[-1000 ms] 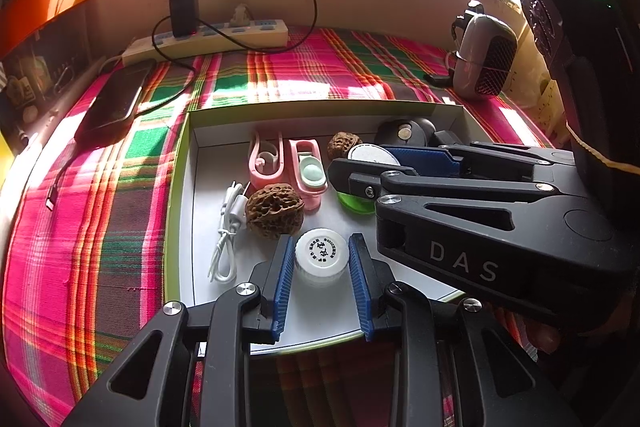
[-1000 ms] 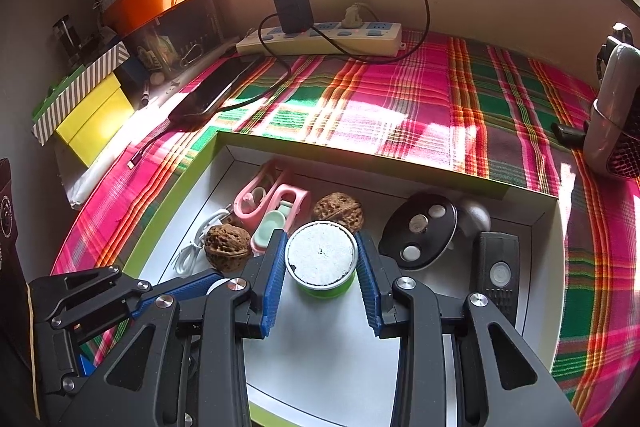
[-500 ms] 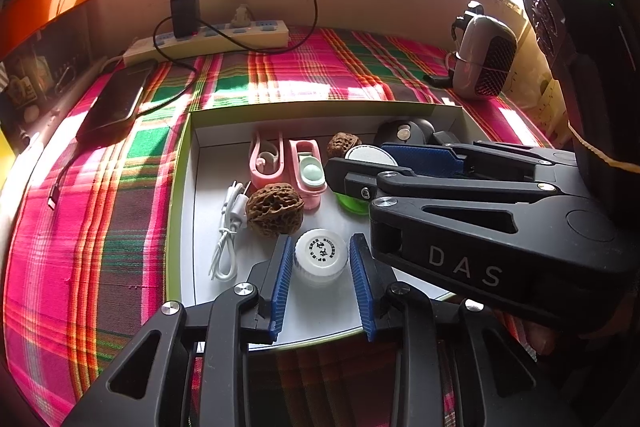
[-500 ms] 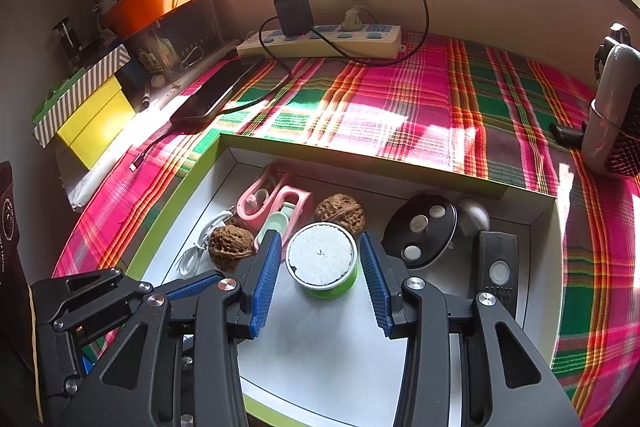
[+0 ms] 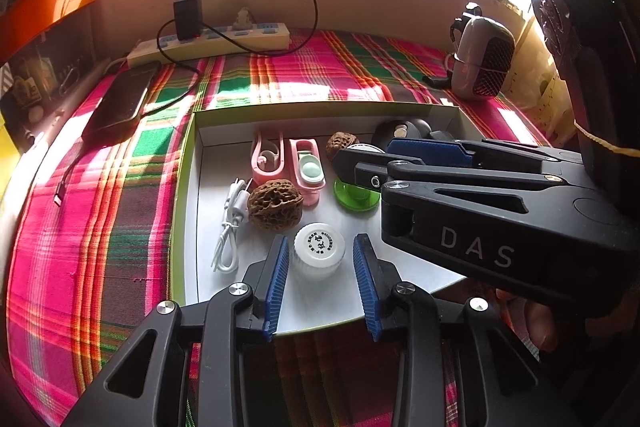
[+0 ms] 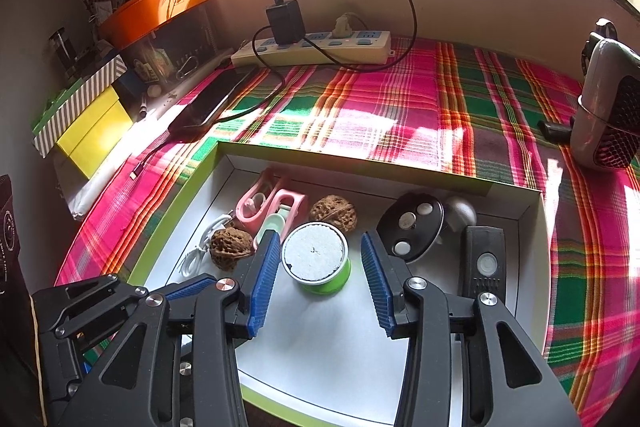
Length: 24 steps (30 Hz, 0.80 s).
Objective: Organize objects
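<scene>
Right wrist: claw (image 6: 316, 277) wider than before

Home, prob. a windowsill nook: plaid cloth (image 6: 400, 107) on bench, power strip (image 6: 312, 51) w/ charger, small heater (image 6: 608, 115), storage boxes (image 6: 92, 131).

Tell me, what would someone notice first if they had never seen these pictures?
Probably the two black tools with blue pads, both open inside a shallow white box on a bright pink-and-green checked cloth. The left tool sits around a small white jar, and the right tool sits around a green cup with a white top. Two wrinkly walnuts lie just behind them.
</scene>
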Tool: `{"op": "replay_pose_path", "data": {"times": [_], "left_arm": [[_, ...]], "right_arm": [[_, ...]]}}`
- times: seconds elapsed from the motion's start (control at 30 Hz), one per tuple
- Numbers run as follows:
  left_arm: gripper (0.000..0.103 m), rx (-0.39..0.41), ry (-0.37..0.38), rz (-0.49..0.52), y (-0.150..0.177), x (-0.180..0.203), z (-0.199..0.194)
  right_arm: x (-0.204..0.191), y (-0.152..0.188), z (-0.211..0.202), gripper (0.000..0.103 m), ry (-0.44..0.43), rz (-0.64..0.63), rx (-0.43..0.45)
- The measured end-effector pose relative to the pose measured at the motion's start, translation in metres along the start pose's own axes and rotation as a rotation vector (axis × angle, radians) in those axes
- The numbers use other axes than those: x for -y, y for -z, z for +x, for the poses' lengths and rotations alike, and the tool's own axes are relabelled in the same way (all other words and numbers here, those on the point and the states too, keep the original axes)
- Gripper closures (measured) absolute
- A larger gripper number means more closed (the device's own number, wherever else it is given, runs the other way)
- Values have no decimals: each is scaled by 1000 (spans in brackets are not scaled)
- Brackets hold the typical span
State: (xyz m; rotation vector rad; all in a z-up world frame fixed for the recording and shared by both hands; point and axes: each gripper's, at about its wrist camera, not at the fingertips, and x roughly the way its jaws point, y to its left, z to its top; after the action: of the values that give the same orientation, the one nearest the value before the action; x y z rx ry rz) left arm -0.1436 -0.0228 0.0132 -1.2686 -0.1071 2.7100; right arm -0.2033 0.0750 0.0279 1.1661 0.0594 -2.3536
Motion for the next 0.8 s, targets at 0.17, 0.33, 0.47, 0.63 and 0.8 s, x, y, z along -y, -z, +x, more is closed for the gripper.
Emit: {"op": "replay_pose_path", "data": {"times": [0.17, 0.33, 0.47, 0.63, 0.8], "left_arm": [[71, 14, -5, -6, 1, -1, -6], [71, 25, -5, -11, 2, 0, -13], [71, 36, -11, -15, 4, -1, -19], [71, 52, -29, -14, 7, 1, -28], [71, 66, -61, -1, 13, 2, -38]], "right_arm": [[2, 1, -7, 59, 8, 12, 14], [0, 3, -17, 58, 22, 16, 32], [-1, 7, -25, 58, 32, 29, 46], [-1, 14, -37, 58, 69, 38, 68], [-3, 23, -51, 58, 102, 37, 90]]}}
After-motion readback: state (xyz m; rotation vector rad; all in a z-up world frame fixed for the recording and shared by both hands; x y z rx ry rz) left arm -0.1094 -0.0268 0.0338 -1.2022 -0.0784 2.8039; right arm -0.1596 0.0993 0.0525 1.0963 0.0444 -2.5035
